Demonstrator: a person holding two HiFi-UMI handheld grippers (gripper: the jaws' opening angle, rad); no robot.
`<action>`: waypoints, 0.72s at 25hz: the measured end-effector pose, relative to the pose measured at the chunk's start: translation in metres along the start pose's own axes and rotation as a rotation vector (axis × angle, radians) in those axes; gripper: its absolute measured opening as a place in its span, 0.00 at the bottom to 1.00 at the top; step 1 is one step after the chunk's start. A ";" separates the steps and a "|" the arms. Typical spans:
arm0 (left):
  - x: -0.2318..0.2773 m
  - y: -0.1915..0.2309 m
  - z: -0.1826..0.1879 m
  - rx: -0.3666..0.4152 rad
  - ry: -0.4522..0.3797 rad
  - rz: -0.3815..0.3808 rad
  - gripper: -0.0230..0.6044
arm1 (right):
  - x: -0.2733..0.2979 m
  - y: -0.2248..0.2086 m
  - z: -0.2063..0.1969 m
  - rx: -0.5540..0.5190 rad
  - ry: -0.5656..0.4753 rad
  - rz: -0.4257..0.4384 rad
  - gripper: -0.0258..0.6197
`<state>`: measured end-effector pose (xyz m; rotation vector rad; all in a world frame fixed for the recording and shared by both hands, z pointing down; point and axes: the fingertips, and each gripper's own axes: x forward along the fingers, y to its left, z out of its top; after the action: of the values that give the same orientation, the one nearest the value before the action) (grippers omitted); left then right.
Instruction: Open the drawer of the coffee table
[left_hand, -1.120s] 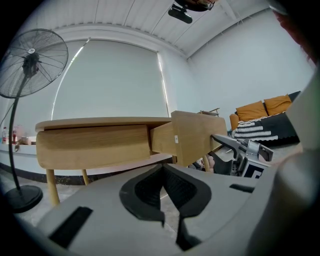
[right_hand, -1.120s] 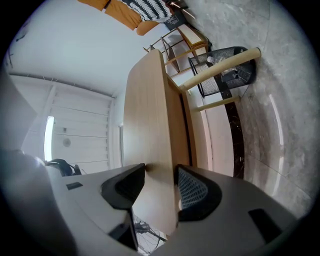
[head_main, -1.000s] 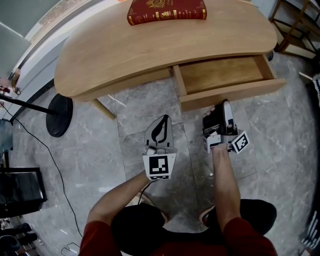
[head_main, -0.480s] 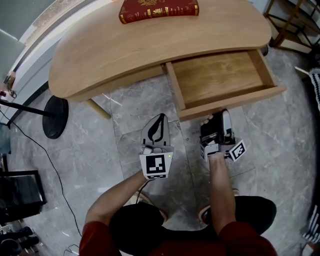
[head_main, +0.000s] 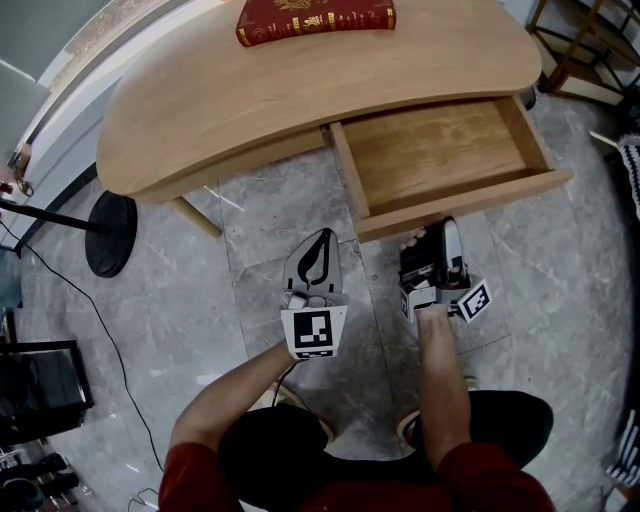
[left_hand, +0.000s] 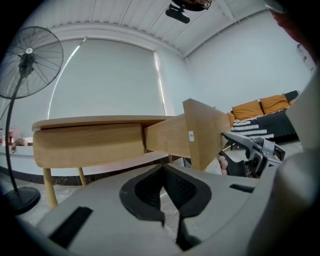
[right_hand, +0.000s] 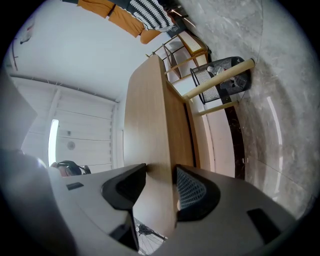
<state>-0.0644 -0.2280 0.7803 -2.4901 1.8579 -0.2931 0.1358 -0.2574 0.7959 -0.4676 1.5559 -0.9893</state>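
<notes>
Standing coffee table (head_main: 300, 90): kidney-shaped wood top on thin legs over a grey stone floor. I treat it as the fixed body. Nothing braces it, so I judge its own weight takes the pull.
Drawer (head_main: 440, 150): under the table's right half, drawn well out toward me, inside bare. Task looks about done to me.
Drawer front (head_main: 470, 205): I see no knob, so the panel's edge is the only hold.
Book (head_main: 315, 18): red, flat on the far edge of the top, clear of the drawer. No reason to touch it.
Right gripper (head_main: 432, 235): angled up from below, tongs pinching the drawer front, one pad on each face. Gripped from underneath, I judge, because the lower edge is free.
Left gripper (head_main: 318, 245): tongs pressed together on nothing, near level, just left of the drawer's corner and apart from it. Idle, parked out of the drawer's path.
</notes>
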 end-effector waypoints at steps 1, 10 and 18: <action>0.001 0.000 -0.001 0.000 0.002 0.001 0.05 | -0.002 0.002 0.000 -0.001 0.001 0.003 0.32; 0.004 0.002 -0.003 0.000 0.007 0.003 0.05 | -0.008 0.001 0.001 0.002 -0.003 0.009 0.33; 0.005 0.001 -0.008 0.002 0.021 0.001 0.05 | -0.020 -0.014 0.002 0.048 -0.041 0.000 0.34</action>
<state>-0.0649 -0.2327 0.7884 -2.4951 1.8652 -0.3226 0.1393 -0.2505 0.8188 -0.4521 1.4929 -1.0091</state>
